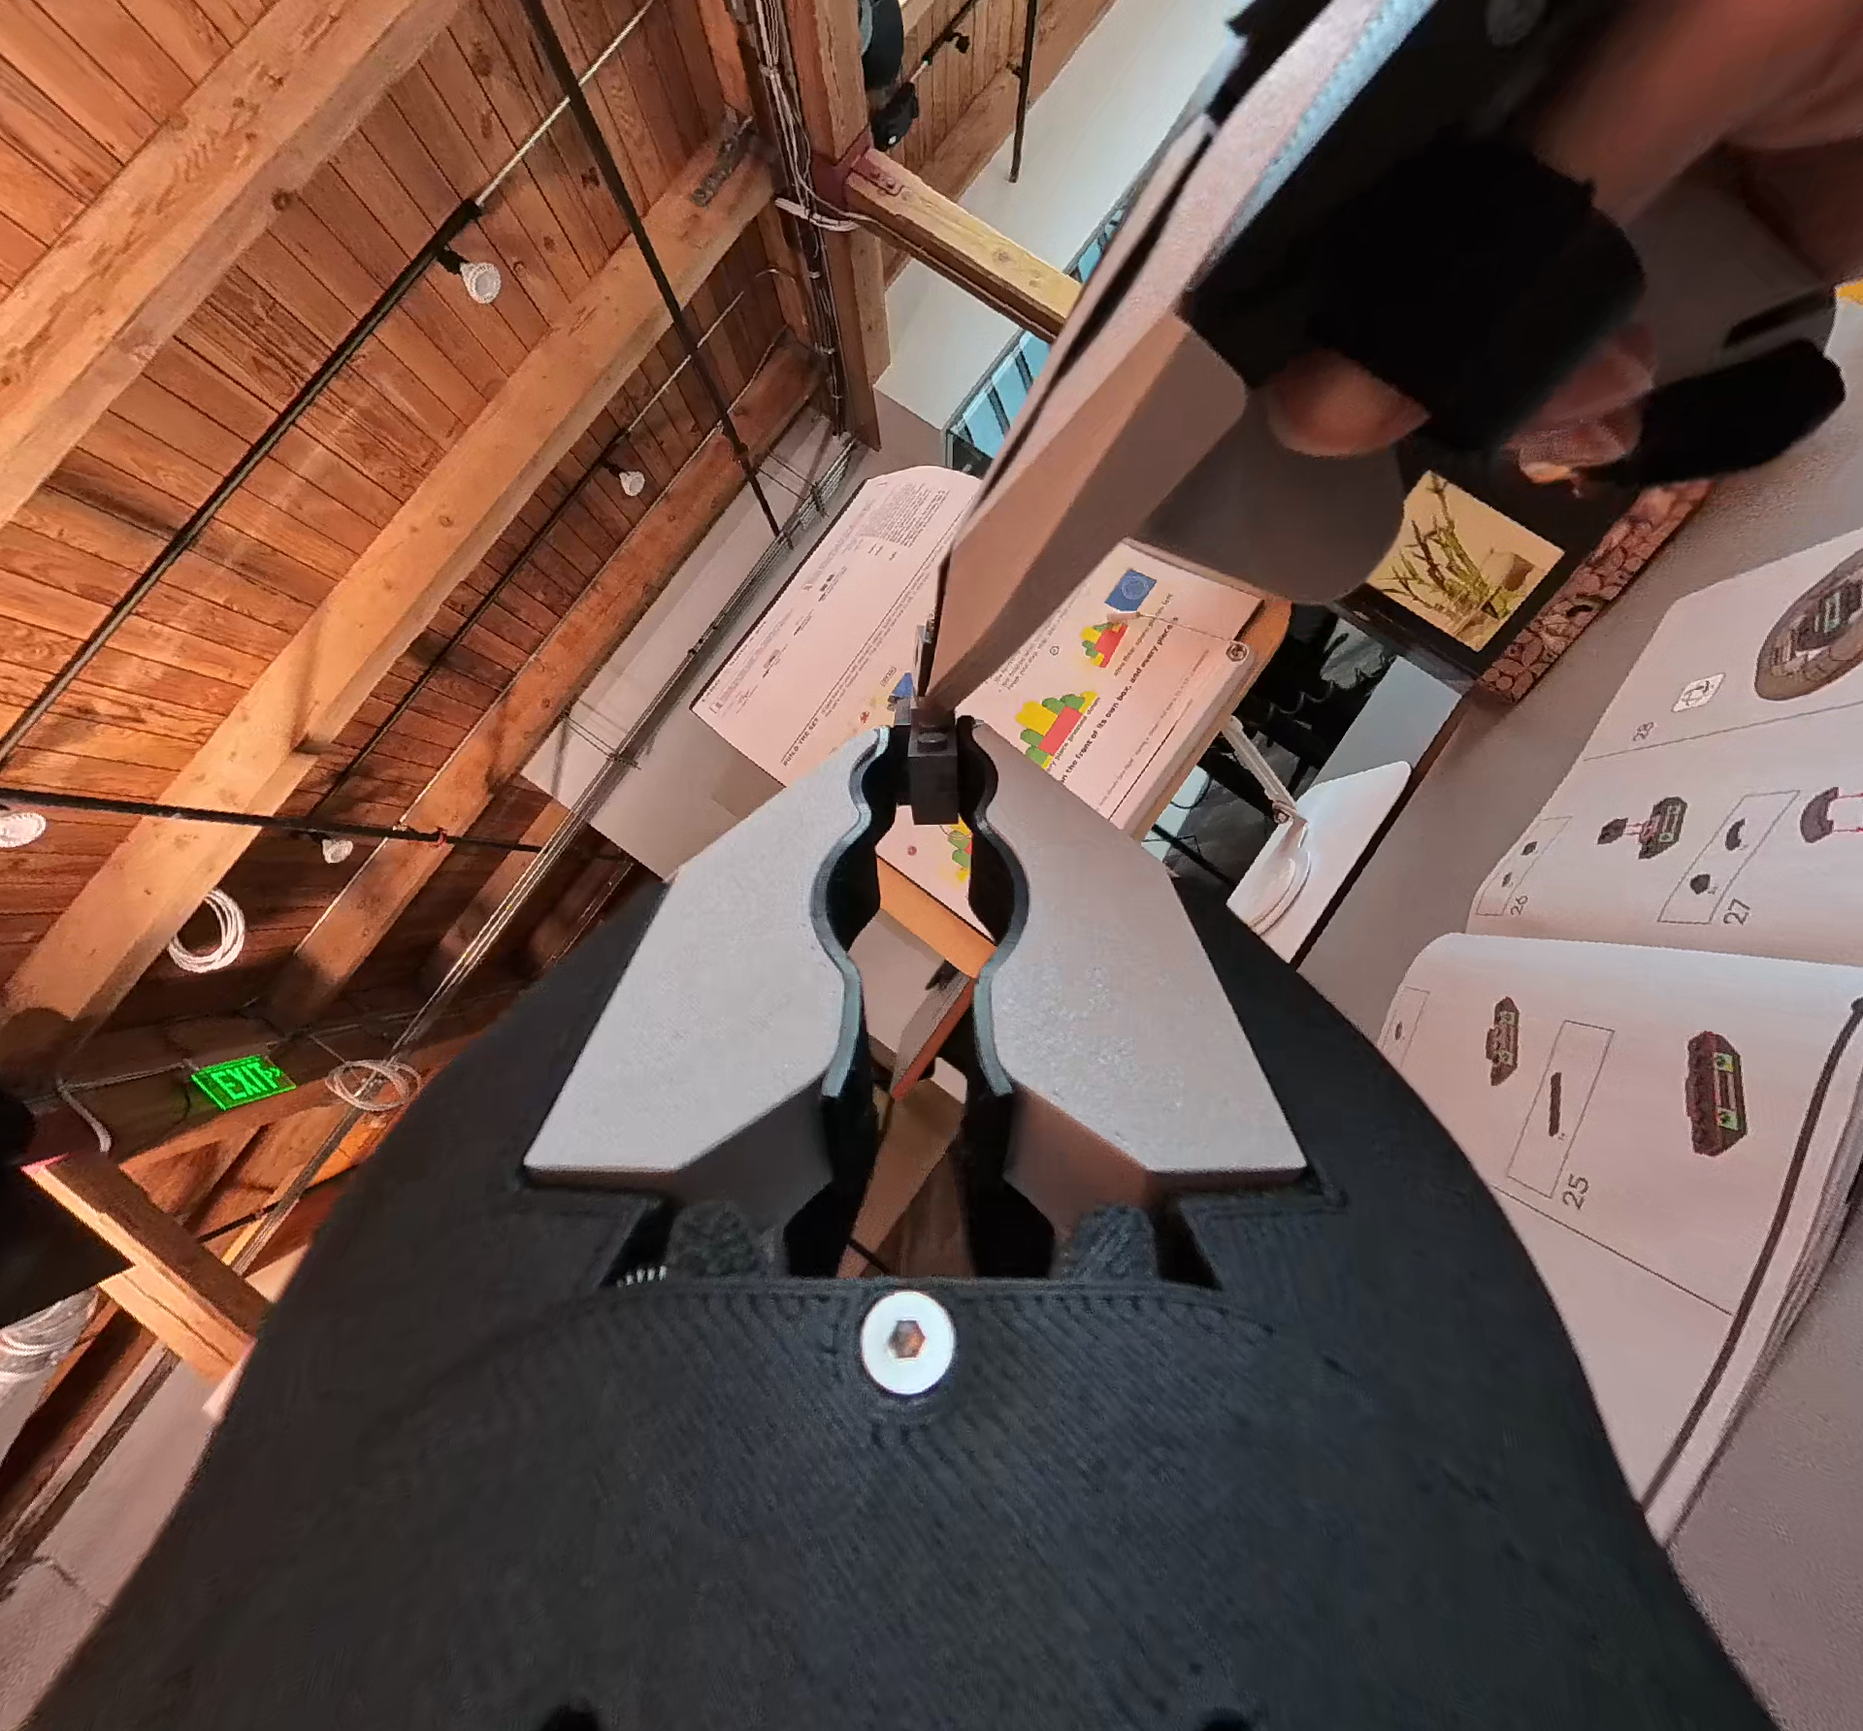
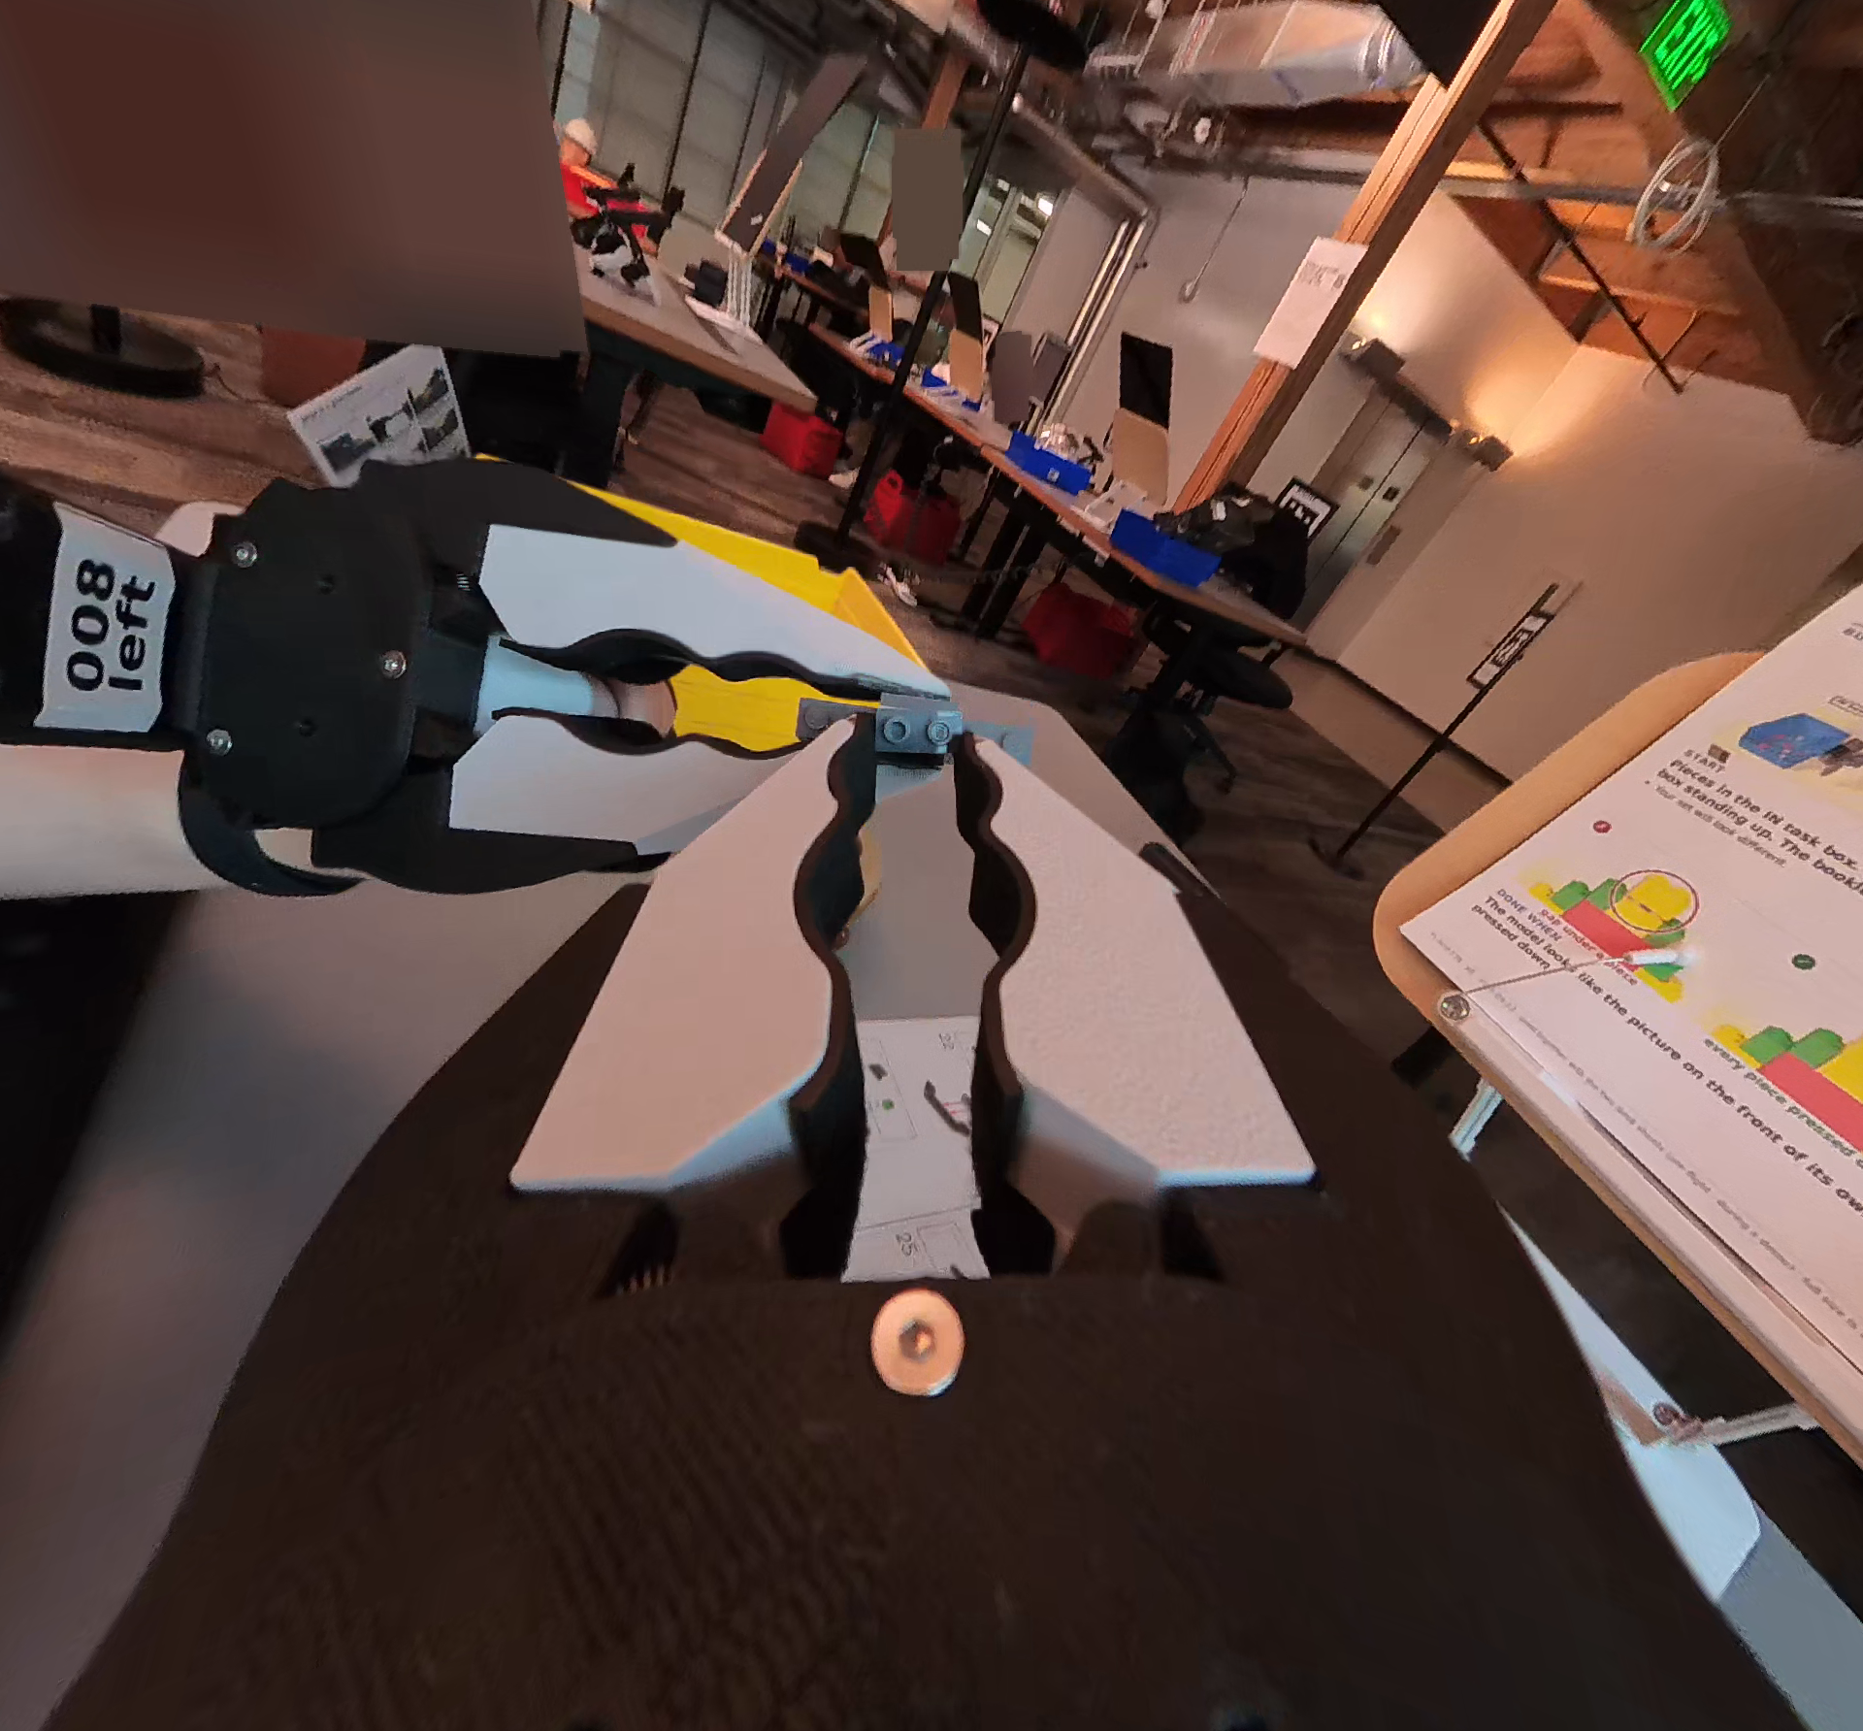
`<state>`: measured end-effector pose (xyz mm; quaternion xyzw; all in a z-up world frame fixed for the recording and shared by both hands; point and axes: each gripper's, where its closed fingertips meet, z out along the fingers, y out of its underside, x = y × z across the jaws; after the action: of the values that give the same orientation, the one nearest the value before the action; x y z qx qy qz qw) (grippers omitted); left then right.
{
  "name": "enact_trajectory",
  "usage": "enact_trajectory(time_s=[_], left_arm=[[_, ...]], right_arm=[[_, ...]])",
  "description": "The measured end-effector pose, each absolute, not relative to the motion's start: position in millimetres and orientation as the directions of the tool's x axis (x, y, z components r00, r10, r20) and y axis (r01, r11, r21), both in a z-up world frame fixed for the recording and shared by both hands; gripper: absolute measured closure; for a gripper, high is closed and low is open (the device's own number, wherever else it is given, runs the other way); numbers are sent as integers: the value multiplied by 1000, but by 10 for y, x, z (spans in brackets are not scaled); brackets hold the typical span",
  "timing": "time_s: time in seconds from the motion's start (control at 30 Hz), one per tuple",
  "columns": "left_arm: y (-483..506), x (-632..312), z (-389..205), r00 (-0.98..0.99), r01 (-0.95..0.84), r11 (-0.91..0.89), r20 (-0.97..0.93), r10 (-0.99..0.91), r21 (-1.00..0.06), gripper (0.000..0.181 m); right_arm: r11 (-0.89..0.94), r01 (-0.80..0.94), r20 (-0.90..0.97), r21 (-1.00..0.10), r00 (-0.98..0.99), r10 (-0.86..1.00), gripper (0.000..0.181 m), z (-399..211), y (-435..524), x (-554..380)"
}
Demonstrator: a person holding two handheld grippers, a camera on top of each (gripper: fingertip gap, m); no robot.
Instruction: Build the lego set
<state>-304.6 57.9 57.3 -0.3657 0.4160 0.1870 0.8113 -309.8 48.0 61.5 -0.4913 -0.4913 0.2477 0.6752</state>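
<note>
Both grippers meet in the air on one small grey lego assembly. In the left wrist view my left gripper is shut on a dark grey block. My right gripper comes down onto the block from the upper right, held by a gloved hand. In the right wrist view my right gripper is shut on a grey two-stud piece that sits against a thin grey plate. My left gripper reaches in from the left, closed on the same assembly.
An open instruction booklet lies on the grey table at the right and shows between my right fingers. A yellow bin stands behind the left gripper. A printed sheet on a wooden board stands to the right. My two grippers' fingertips are within a few centimetres of each other.
</note>
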Motion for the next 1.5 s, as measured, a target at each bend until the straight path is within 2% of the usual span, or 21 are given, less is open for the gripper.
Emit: enact_trajectory(time_s=[0.37,0.63,0.8,1.03,1.5], left_arm=[[602,-3042,546,561,-634,655,-827,23,-412,172],[606,-3023,533,559,-635,656,-829,26,-408,172],[559,-3045,603,581,-627,669,-812,60,-400,172],[546,-3074,648,586,-646,661,-803,108,-382,172],[548,-3107,689,670,-575,647,-743,19,-502,172]], right_arm=[[324,225,390,-919,402,828,166,575,508,-3096],[386,322,495,-865,412,765,166,566,505,-3081],[309,203,368,-929,422,829,167,652,477,-3099],[264,200,326,-944,420,847,167,677,471,-3119],[221,356,356,-908,378,855,167,697,466,-3164]])
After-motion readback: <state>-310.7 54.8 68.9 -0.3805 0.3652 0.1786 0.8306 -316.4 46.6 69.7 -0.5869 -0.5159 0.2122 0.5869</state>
